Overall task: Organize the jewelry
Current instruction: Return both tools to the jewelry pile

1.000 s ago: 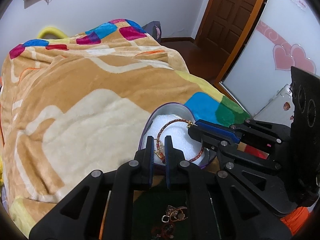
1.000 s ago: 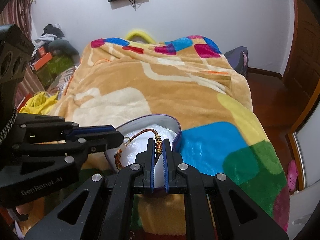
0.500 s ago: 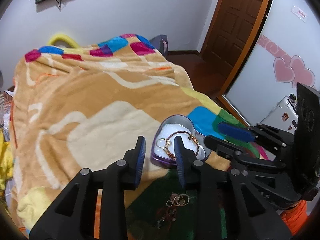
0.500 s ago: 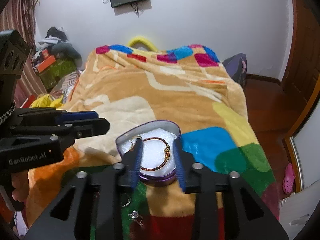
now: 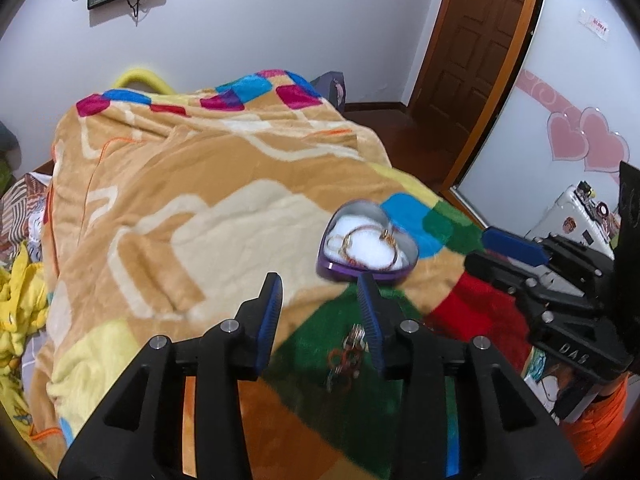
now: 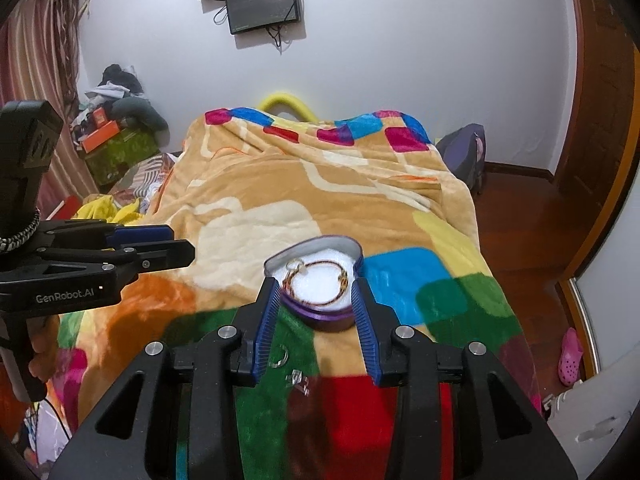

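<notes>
A purple heart-shaped tin (image 5: 334, 266) (image 6: 328, 318) with white lining sits on the patchwork blanket. A braided red-brown bracelet (image 5: 374, 266) (image 6: 320, 302) and a gold ring (image 5: 347, 240) (image 6: 293, 267) lie inside it. My left gripper (image 5: 320, 296) is open and empty, above and behind the tin. My right gripper (image 6: 314, 294) is open and empty, its jaws either side of the tin in view but raised above it. Loose jewelry (image 5: 346, 354) lies on the green patch near me; a ring (image 6: 280, 356) and a small piece (image 6: 298, 380) also show in the right wrist view.
The blanket (image 5: 200, 208) covers the whole bed. A wooden door (image 5: 480, 40) and a wardrobe panel with pink hearts (image 5: 580, 140) stand to the right. Clutter and boxes (image 6: 116, 128) are piled at the left wall. A pink shoe (image 6: 570, 356) lies on the floor.
Both grippers let go of the bracelet, opened wide and pulled back and up from the tin. The bracelet now lies in the tin.
</notes>
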A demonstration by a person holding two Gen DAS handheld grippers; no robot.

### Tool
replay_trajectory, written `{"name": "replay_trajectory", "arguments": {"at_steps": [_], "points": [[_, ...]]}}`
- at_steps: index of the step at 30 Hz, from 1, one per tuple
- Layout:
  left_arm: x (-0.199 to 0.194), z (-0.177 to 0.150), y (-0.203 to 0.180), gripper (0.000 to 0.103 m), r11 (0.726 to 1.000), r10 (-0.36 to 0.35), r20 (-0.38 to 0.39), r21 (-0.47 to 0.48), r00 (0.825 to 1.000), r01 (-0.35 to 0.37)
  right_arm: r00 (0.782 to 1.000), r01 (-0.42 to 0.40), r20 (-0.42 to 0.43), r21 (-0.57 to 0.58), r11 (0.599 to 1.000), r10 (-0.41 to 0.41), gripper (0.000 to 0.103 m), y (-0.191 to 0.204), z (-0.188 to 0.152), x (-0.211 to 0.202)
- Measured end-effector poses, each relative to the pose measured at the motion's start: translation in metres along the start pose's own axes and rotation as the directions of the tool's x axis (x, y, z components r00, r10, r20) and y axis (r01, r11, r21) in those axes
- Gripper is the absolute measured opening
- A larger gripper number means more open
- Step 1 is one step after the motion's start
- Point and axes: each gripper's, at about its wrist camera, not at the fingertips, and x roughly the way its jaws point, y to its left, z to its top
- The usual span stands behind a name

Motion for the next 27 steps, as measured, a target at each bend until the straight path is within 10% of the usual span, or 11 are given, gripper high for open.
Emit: {"name": "replay_trajectory", "arguments": {"at_steps": [27], "points": [[0.046,-0.079,-0.006,0.036,0.999,-0.032,-0.166,0.03,0.986,0.038,0.986,-0.02,-0.165,-0.007,1.0,0.019,0.034,0.009,-0.063,0.041]]}}
